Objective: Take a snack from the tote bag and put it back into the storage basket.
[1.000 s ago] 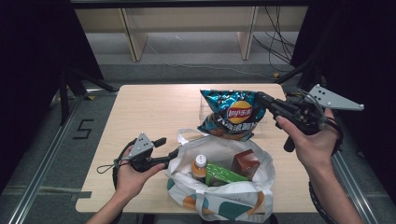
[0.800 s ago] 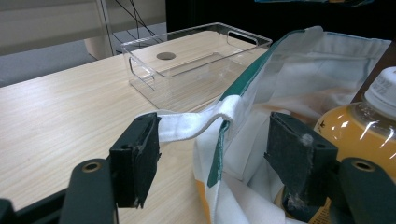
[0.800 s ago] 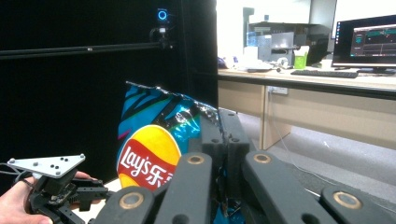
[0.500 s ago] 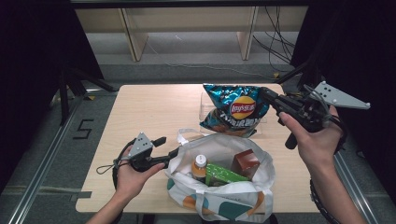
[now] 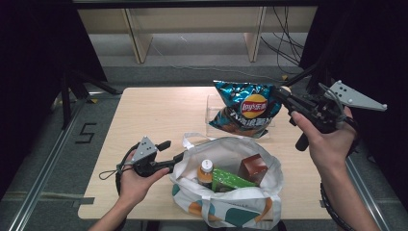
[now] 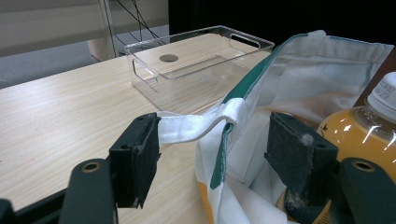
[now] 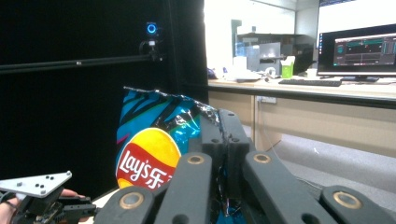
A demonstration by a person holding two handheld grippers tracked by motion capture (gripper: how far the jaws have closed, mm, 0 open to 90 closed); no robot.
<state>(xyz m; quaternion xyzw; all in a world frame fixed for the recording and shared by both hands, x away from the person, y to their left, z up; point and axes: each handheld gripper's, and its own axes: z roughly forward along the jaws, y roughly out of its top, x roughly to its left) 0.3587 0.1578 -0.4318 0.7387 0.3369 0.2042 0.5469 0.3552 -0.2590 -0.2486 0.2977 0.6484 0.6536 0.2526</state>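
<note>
High view first: the right gripper (image 5: 284, 96) has its fingers clamped on the upper right edge of the chip bag (image 5: 245, 108), which hangs above the clear bin (image 5: 210, 111), on the far side of the tote bag (image 5: 231, 192). In the right gripper view the two fingers (image 7: 227, 140) are pressed flat together with the crinkled foil of the bag (image 7: 149, 144) caught between them — a firm pinch on the seam, not on the puffed body.

The left gripper (image 5: 175, 156) sits at the tote's near-left rim. In the left gripper view its fingers (image 6: 137, 158) stand wide apart, the white handle strap (image 6: 196, 125) running across the gap and touching the left pad, the tote's green-edged rim between them; they close on nothing yet. Inside the tote, an orange drink bottle (image 5: 205, 172), a green packet (image 5: 231, 179) and a brown carton (image 5: 252, 168) stand against one another.

The step in hand looks like carrying the chips from tote to bin. To do it well, keep the pinch on the sealed edge so the chips are not crushed, bring the bag's lower end squarely over the bin's opening, and lower until it rests inside before the fingers let go — a drop from height could tip it over the bin's wall onto the counter (image 5: 154, 115). The left gripper would do best to steady the tote's rim so the mouth stays open beside the bin for the next item.
</note>
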